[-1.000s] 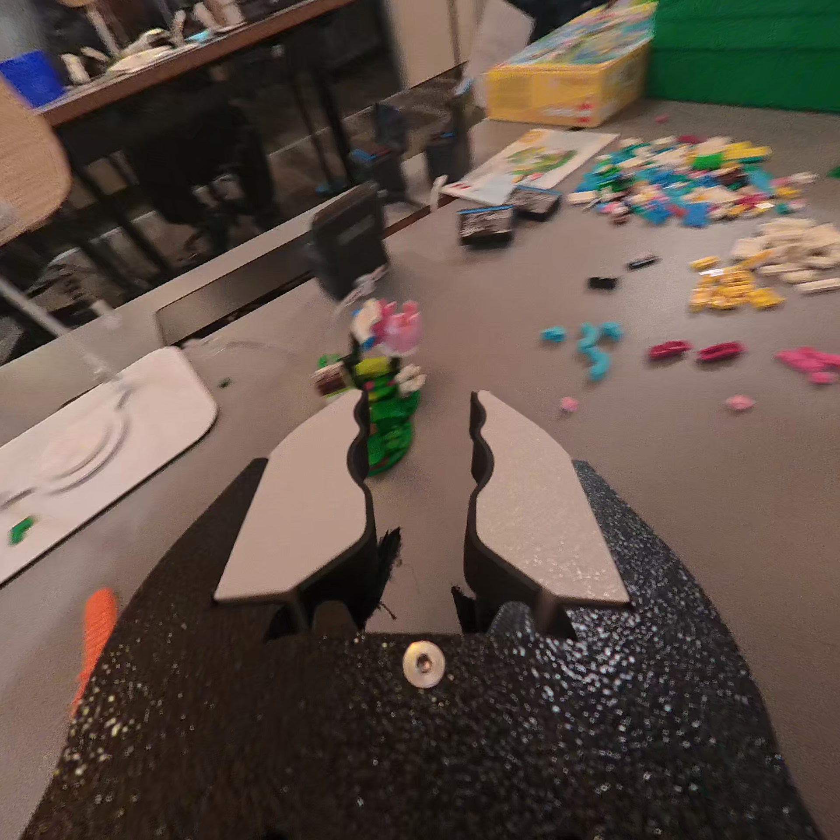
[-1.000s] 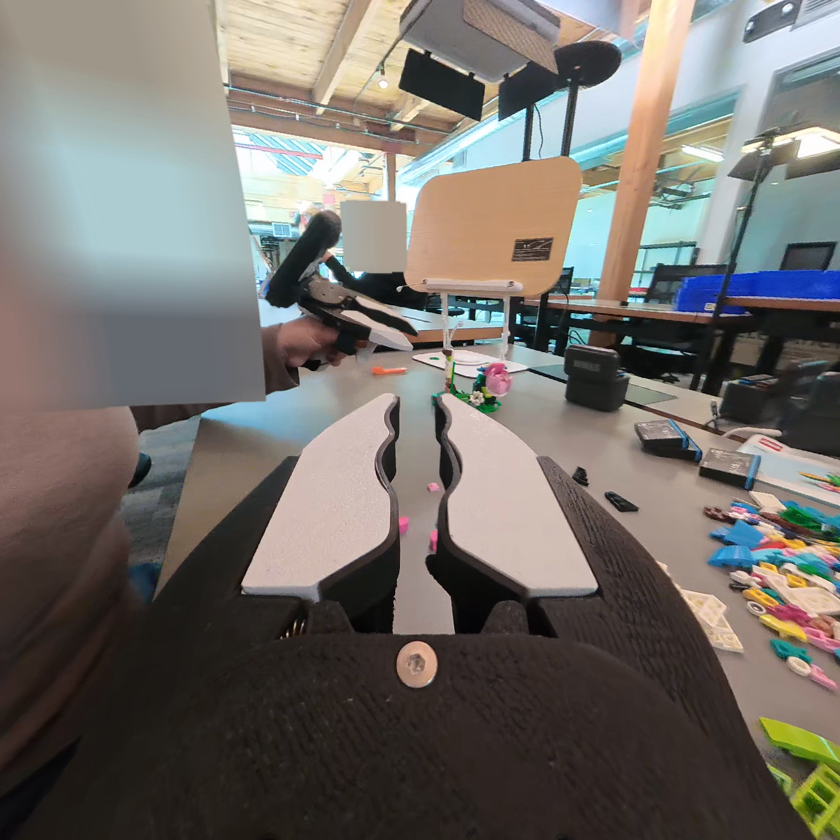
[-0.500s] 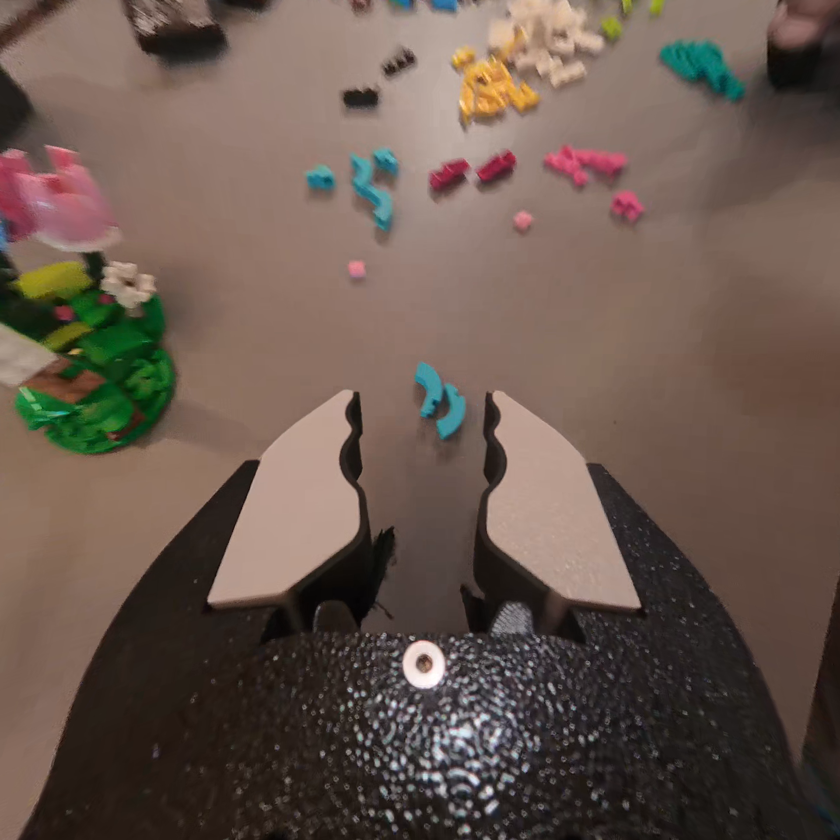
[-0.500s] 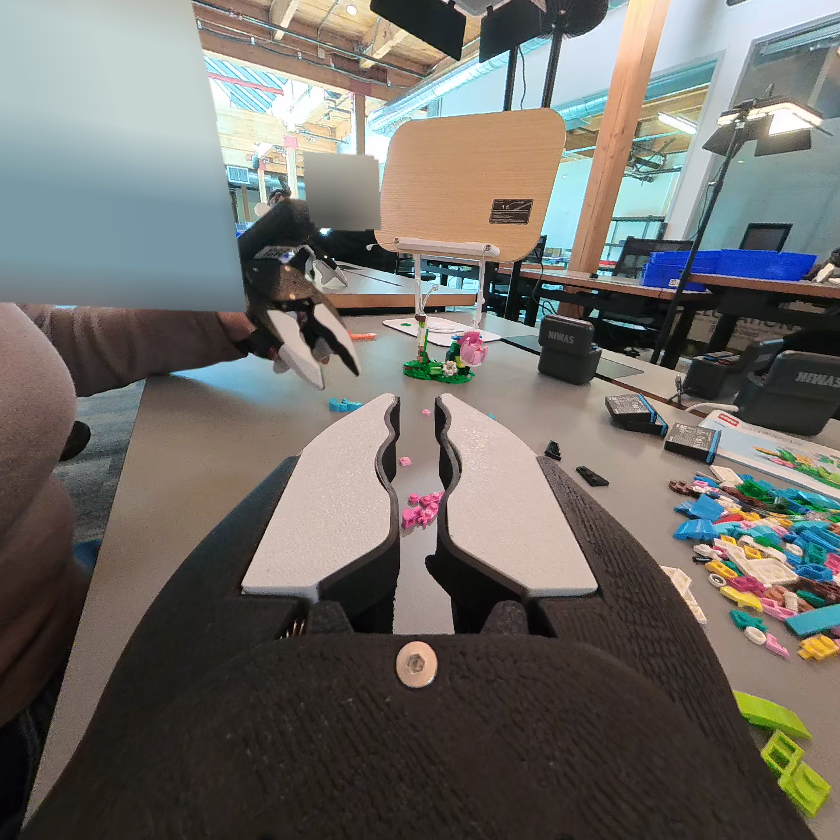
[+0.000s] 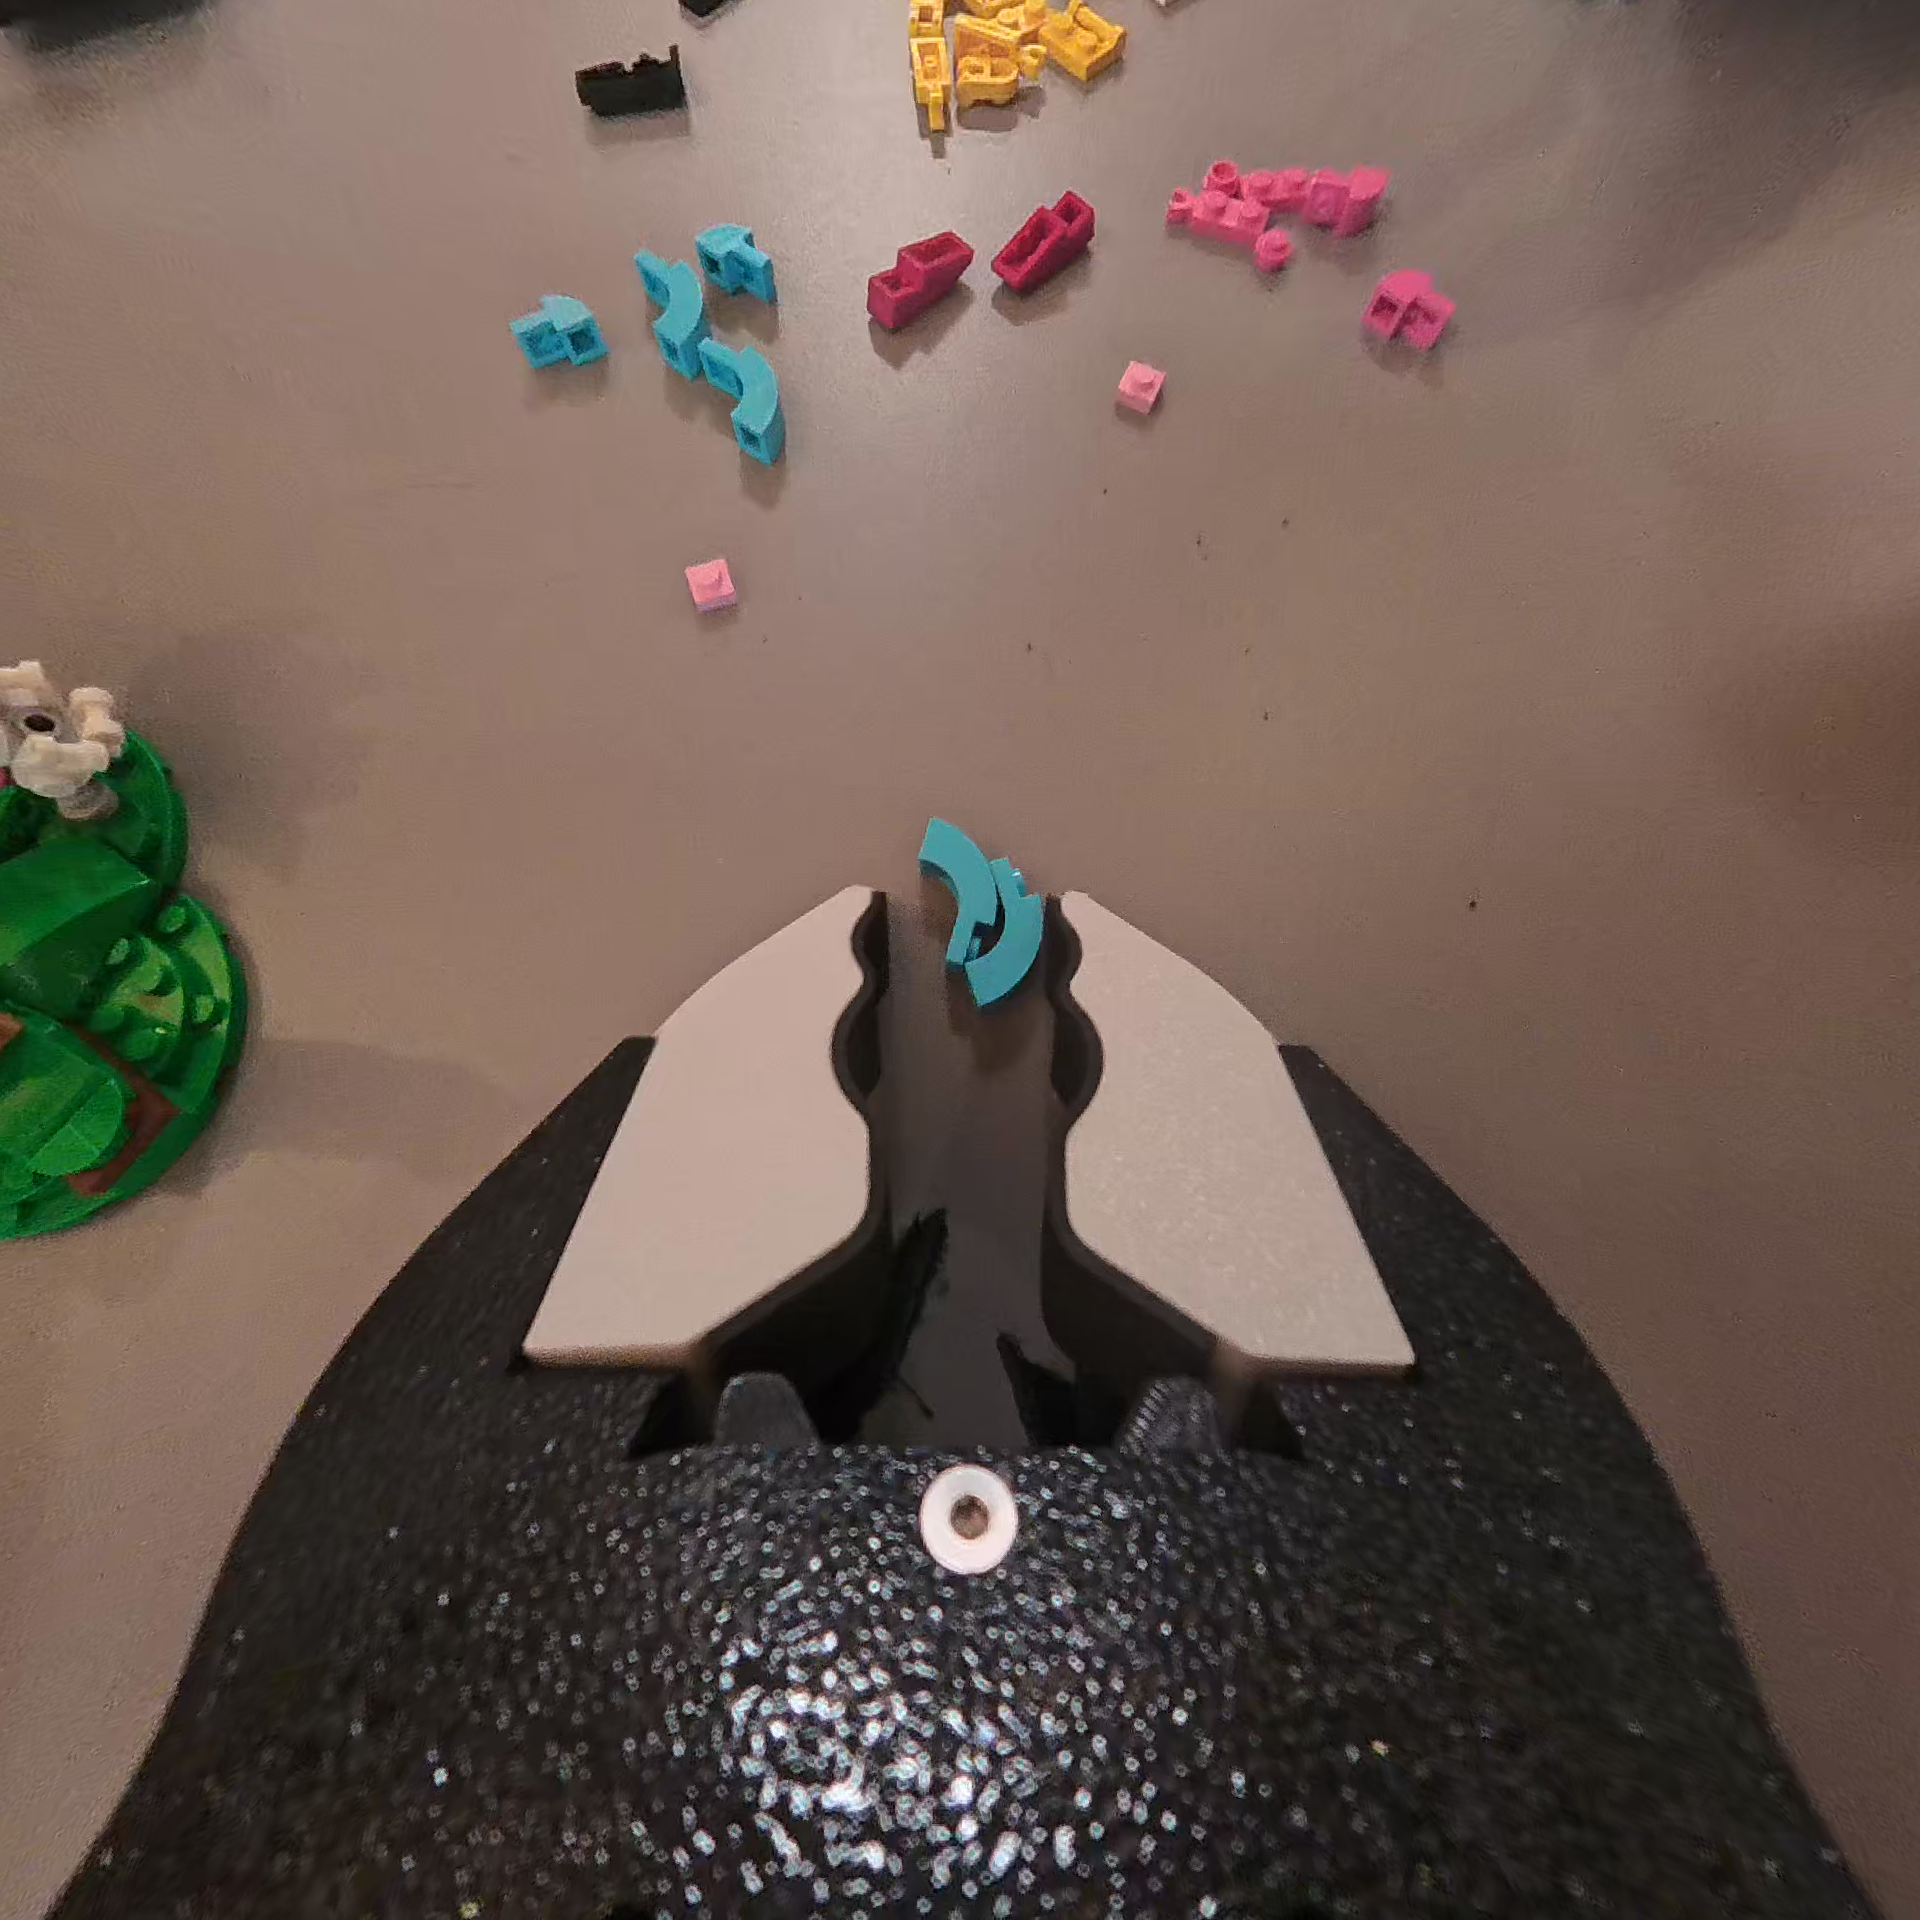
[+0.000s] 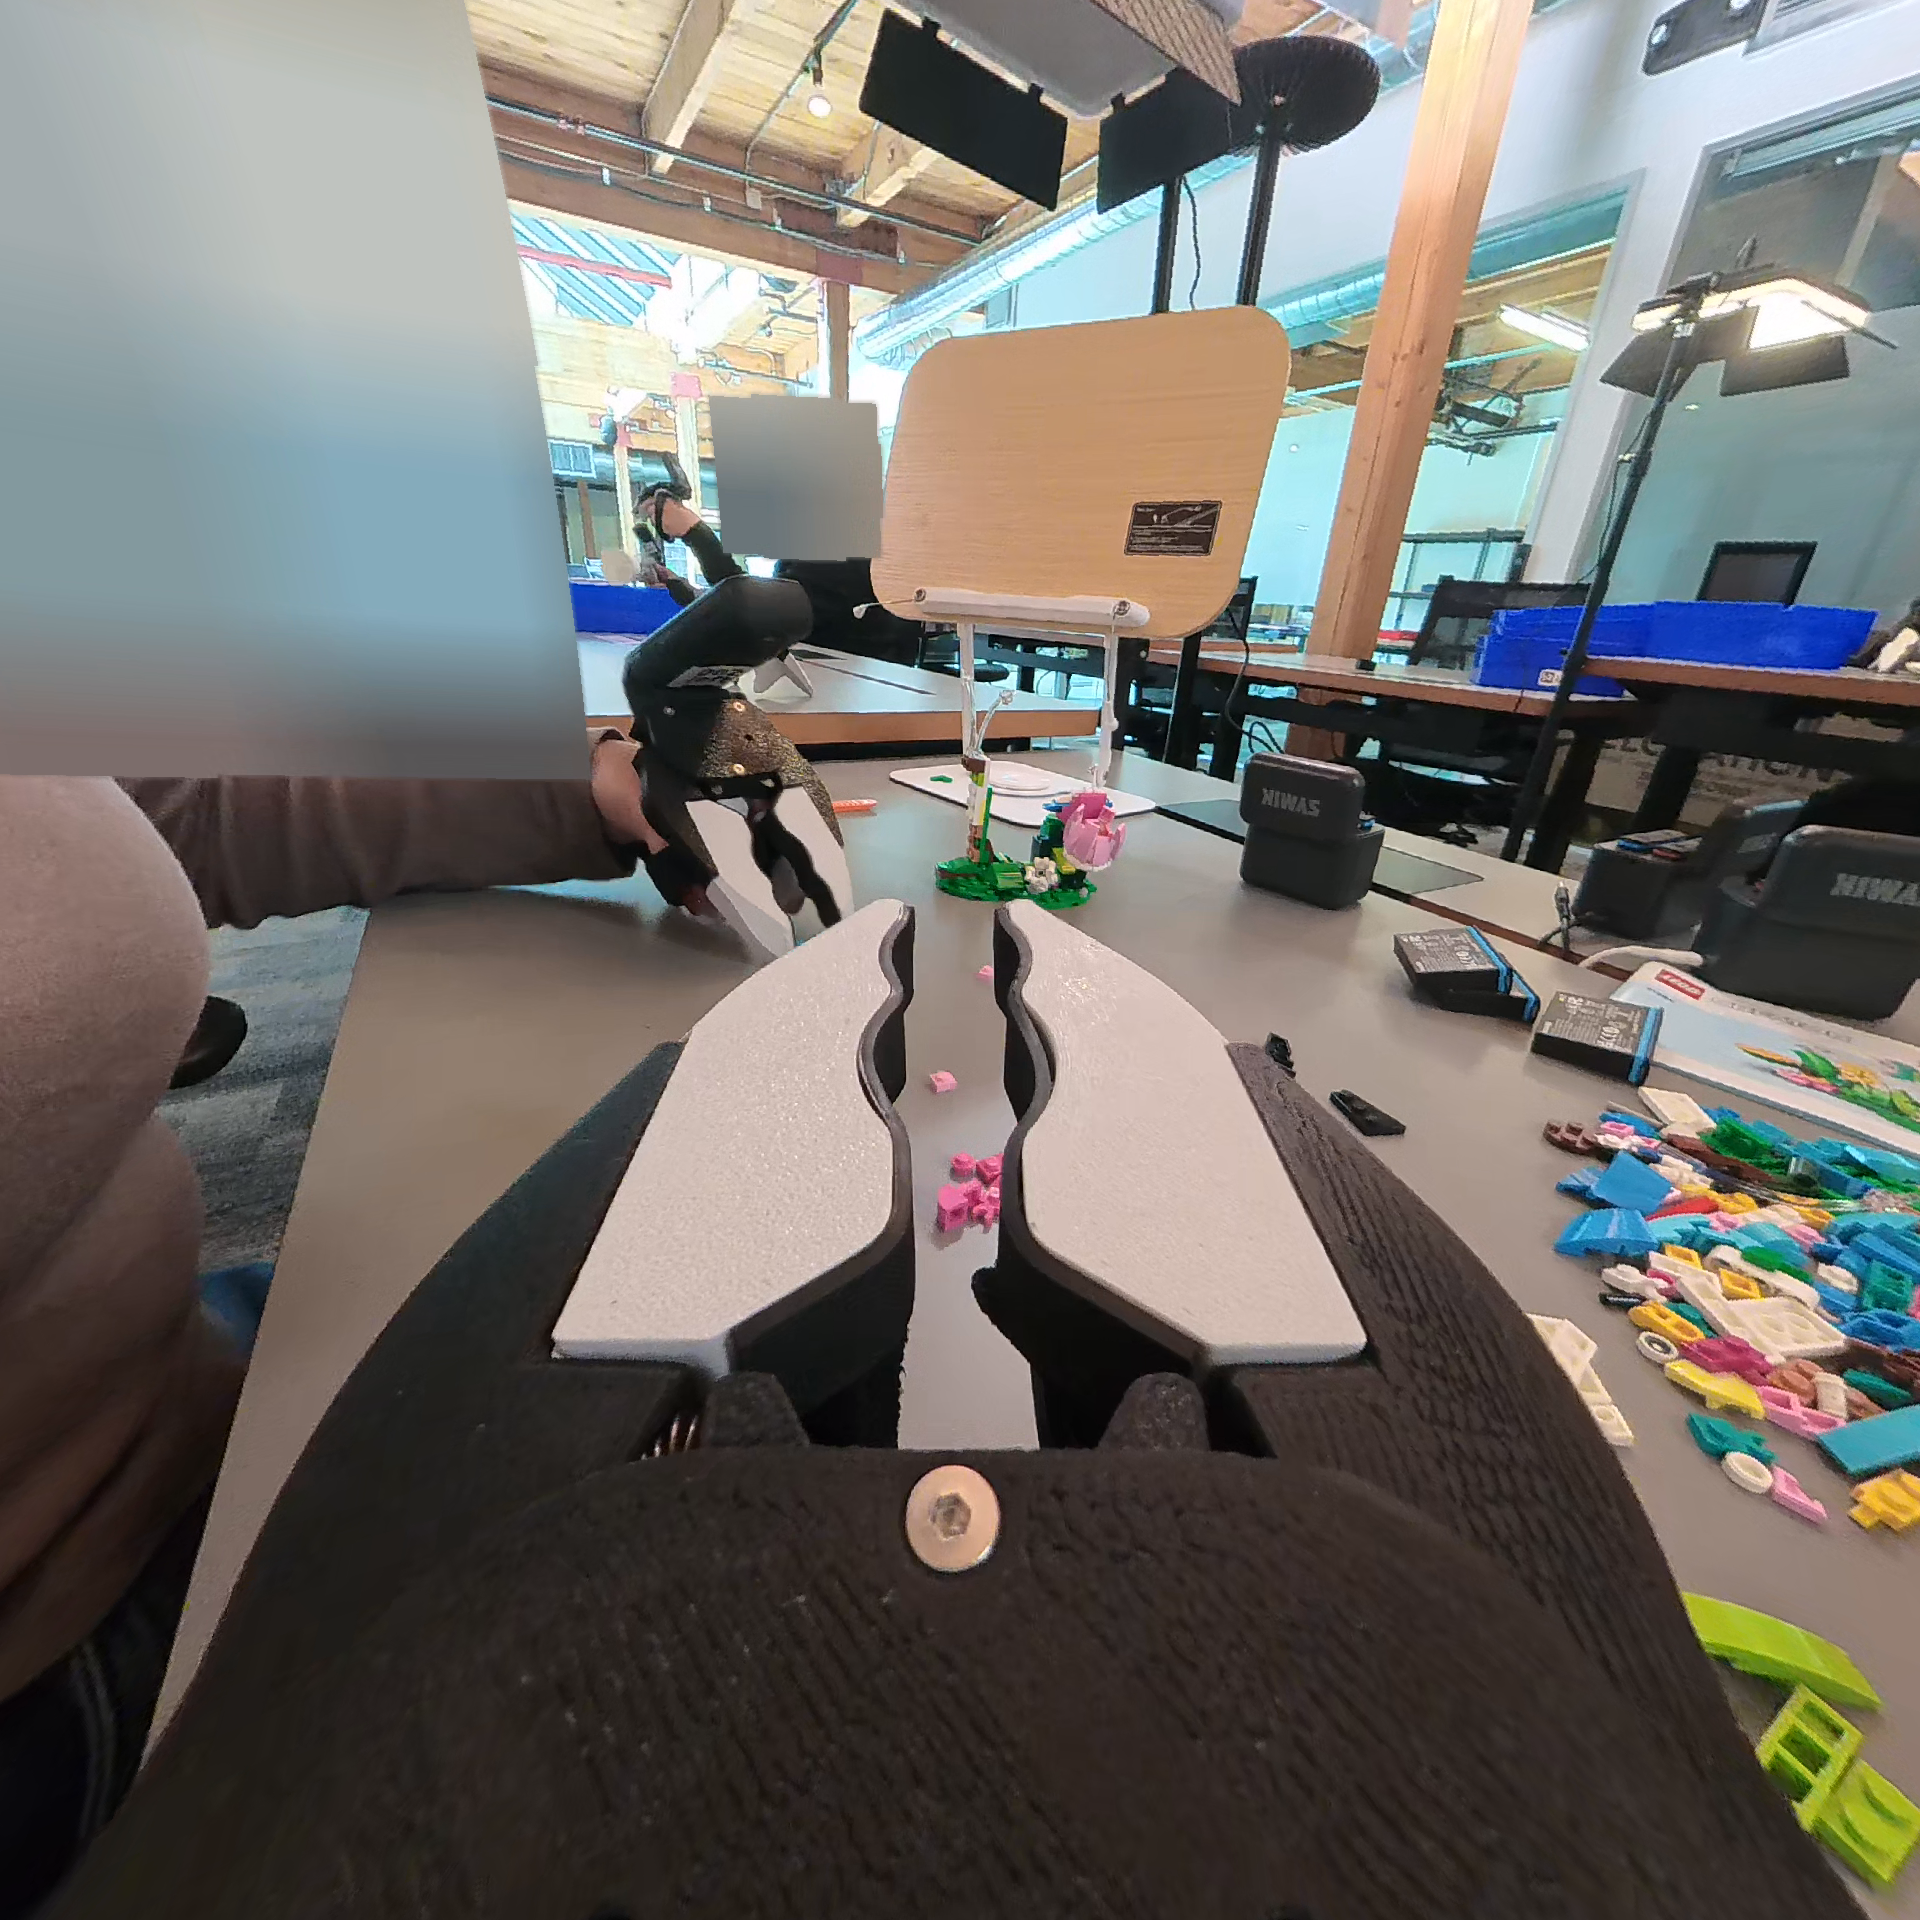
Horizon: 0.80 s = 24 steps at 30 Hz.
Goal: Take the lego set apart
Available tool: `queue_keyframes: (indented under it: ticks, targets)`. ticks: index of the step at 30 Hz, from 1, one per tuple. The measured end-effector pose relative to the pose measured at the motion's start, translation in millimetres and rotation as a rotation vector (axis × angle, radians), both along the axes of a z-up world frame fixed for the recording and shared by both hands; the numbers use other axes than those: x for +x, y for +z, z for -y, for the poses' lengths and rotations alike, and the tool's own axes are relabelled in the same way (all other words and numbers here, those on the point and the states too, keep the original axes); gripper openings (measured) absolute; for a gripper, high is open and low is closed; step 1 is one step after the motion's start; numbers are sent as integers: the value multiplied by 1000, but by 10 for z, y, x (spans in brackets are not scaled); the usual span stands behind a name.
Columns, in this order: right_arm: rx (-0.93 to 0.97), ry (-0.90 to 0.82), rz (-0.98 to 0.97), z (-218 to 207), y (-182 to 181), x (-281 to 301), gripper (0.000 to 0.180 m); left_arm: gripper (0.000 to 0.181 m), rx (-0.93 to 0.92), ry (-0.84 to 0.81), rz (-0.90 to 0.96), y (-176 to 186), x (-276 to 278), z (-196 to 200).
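The lego set (image 5: 94,987), a green base with a white flower, sits at the left edge of the left wrist view. In the right wrist view it (image 6: 1023,862) stands mid-table with a pink flower. My left gripper (image 5: 966,904) points down at the table, open, and a teal curved piece (image 5: 987,920) lies between its fingertips, against the right finger. The left gripper also shows in the right wrist view (image 6: 805,930), tips close to the table. My right gripper (image 6: 954,914) hovers over the table, empty, with a narrow gap between its fingers.
Loose teal (image 5: 686,322), dark pink (image 5: 977,260), pink (image 5: 1278,203) and yellow (image 5: 1008,42) bricks lie ahead of the left gripper. A big brick pile (image 6: 1766,1278), a booklet (image 6: 1818,1060), black boxes (image 6: 1304,831) and a wooden board on a stand (image 6: 1081,468) are to the right and behind. About 25 centimeters separates my left fingertips from my right.
My left gripper swung away from the lego set, tipped down over the teal piece and narrowed its jaws around it. My right gripper shifted slightly and kept its gap.
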State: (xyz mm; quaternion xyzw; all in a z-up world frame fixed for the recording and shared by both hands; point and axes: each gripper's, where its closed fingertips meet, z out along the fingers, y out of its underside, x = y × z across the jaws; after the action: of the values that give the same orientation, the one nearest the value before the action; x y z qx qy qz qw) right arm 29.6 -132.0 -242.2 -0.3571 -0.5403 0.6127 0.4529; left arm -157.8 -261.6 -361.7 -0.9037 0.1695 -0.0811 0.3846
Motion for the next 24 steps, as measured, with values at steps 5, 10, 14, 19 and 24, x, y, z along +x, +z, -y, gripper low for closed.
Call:
queue_keyframes:
  ticks: [5, 10, 14, 19, 24]
  targets:
    - [0, 13, 7, 23, -12, 0, 13, 15, 5, -4, 7, 1, 28, -63]
    - [-9, 26, 5, 32, -4, 0, 12, 14, 83, 56, -58, 168, -66, -442]
    - [-16, 17, -3, 3, 12, 11, 13, 14, 108, 158, -95, 261, -222, -945]
    - [-22, 7, -3, -24, 10, 27, 12, 15, 37, 190, -117, 73, -290, -1270]
    - [-18, 16, 2, -8, 2, 22, 12, 42, 55, 181, -66, 69, -222, -1299]
